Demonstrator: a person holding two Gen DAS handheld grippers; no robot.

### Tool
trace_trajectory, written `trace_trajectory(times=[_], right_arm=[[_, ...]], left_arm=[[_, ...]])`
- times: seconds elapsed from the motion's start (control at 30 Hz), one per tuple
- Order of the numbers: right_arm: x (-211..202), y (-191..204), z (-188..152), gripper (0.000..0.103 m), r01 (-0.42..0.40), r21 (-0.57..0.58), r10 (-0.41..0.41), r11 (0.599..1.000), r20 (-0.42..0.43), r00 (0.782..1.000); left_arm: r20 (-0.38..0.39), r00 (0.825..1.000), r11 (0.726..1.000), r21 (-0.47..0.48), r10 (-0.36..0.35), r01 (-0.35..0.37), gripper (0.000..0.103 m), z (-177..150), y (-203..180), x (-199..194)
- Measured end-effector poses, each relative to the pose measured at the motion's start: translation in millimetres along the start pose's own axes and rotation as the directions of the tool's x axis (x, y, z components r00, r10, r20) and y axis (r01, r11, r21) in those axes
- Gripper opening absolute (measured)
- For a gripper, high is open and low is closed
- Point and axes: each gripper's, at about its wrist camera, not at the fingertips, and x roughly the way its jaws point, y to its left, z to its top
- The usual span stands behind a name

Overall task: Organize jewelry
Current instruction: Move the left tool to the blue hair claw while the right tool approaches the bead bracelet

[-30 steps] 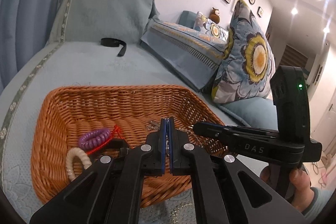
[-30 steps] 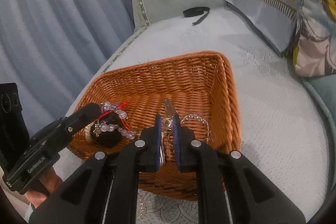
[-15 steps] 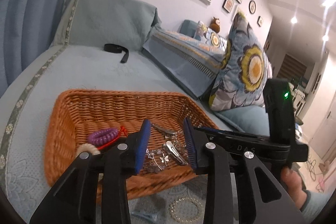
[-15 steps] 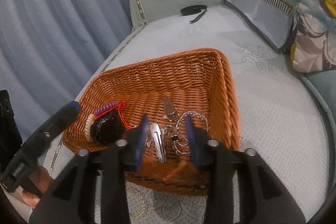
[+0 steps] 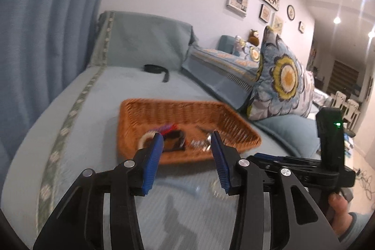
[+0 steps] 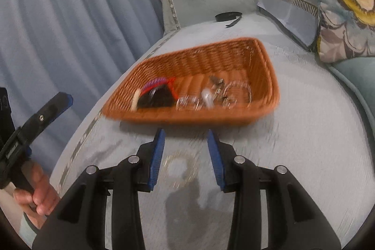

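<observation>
One bracelet (image 6: 179,164), right view only.

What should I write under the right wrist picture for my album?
Open right gripper hovers over a beaded bracelet beside the wicker basket.

Woven wicker basket (image 6: 234,55), rough and matt. Sofa cover (image 6: 304,132), soft textured cloth. Hair clip (image 6: 207,97), shiny metal. Bracelet (image 6: 180,165) on the cloth, glinting beads, blurred. Left gripper (image 5: 187,156) and right gripper (image 6: 186,151), matt black plastic with ribbed blue pads (image 6: 157,156).
</observation>
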Motion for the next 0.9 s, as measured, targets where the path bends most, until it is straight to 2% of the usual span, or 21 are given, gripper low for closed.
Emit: trace_trajectory(times=[0.17,0.4,0.63,0.9], right_arm=[[-3,13,-27,0.035,0.046,-0.042,-0.046,0.998,-0.001,0.999],[-4,22,-38,0.035,0.104,-0.079,-0.103,0.991,0.016,0.995],[9,27,-37,0.035,0.175,-0.111,-0.177,0.978,-0.008,0.984],[46,25,-18,0.032,0.216,-0.141,-0.231,0.966,-0.105,0.967]], left_arm=[[-0.060,0.998,0.999,-0.039,0.024,-0.027,0.041,-29,13,-7],[-0.103,0.993,0.993,-0.097,0.054,-0.064,0.041,-56,33,-5],[-0.103,0.993,0.988,-0.137,0.054,-0.068,0.041,-62,41,-6],[-0.153,0.987,0.993,-0.093,0.056,-0.070,0.041,-58,29,7]])
